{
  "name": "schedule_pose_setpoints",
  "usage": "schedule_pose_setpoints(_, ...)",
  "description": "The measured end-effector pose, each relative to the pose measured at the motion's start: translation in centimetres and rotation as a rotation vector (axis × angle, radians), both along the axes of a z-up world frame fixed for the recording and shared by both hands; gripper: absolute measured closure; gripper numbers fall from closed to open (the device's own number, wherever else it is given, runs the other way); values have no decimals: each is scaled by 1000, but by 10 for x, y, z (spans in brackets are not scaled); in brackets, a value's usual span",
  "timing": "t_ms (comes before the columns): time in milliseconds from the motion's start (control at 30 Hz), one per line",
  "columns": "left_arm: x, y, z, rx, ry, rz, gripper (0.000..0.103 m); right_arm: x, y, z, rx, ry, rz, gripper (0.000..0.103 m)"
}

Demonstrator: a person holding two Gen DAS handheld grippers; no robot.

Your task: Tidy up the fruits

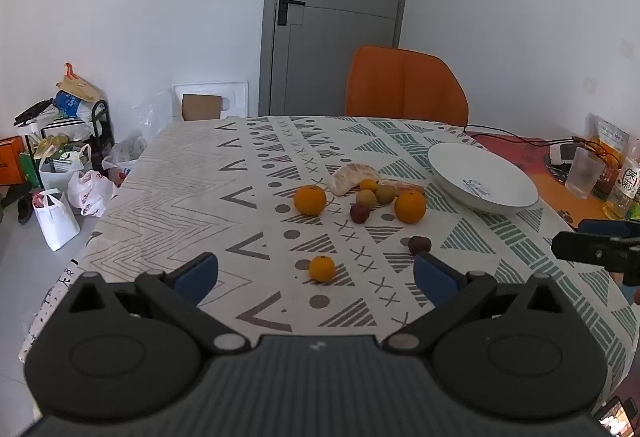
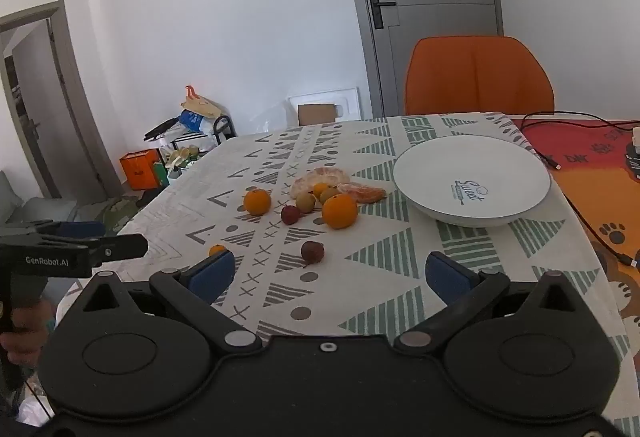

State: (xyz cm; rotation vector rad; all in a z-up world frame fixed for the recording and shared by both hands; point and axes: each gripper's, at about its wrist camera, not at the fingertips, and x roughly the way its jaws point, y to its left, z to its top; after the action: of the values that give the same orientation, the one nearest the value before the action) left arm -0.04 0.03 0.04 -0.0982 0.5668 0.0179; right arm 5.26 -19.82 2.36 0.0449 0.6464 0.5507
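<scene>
Fruit lies loose on the patterned tablecloth (image 1: 192, 173): two oranges (image 1: 310, 200) (image 1: 410, 206), a small orange (image 1: 322, 268), two dark red fruits (image 1: 359, 213) (image 1: 419, 244), green-brown fruits (image 1: 366, 197) and peeled citrus segments (image 1: 352, 175). A white bowl (image 1: 516, 189) stands empty to their right. My left gripper (image 1: 316, 275) hovers open over the near edge, with the small orange just ahead between its blue pads. My right gripper (image 2: 330, 275) is open too, a dark red fruit (image 2: 312, 251) just beyond it, the bowl (image 2: 424, 173) at far right.
An orange chair (image 1: 404, 85) stands behind the table, before a grey door (image 1: 340, 17). A glass (image 1: 585, 173), bottle (image 1: 626, 183) and cables (image 2: 576, 121) sit at the table's right end. Bags (image 1: 60, 213) and boxes clutter the floor at left.
</scene>
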Motion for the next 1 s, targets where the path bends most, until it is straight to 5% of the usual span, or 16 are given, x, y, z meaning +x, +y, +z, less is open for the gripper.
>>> schedule_pose_setpoints(167, -5, -3, 4, 6, -14, -15, 0, 2, -14, 8, 82, 29, 9, 0)
schedule_pose_setpoints(1000, -5, -7, 7, 8, -18, -19, 0, 0, -8, 9, 13, -8, -21, 0)
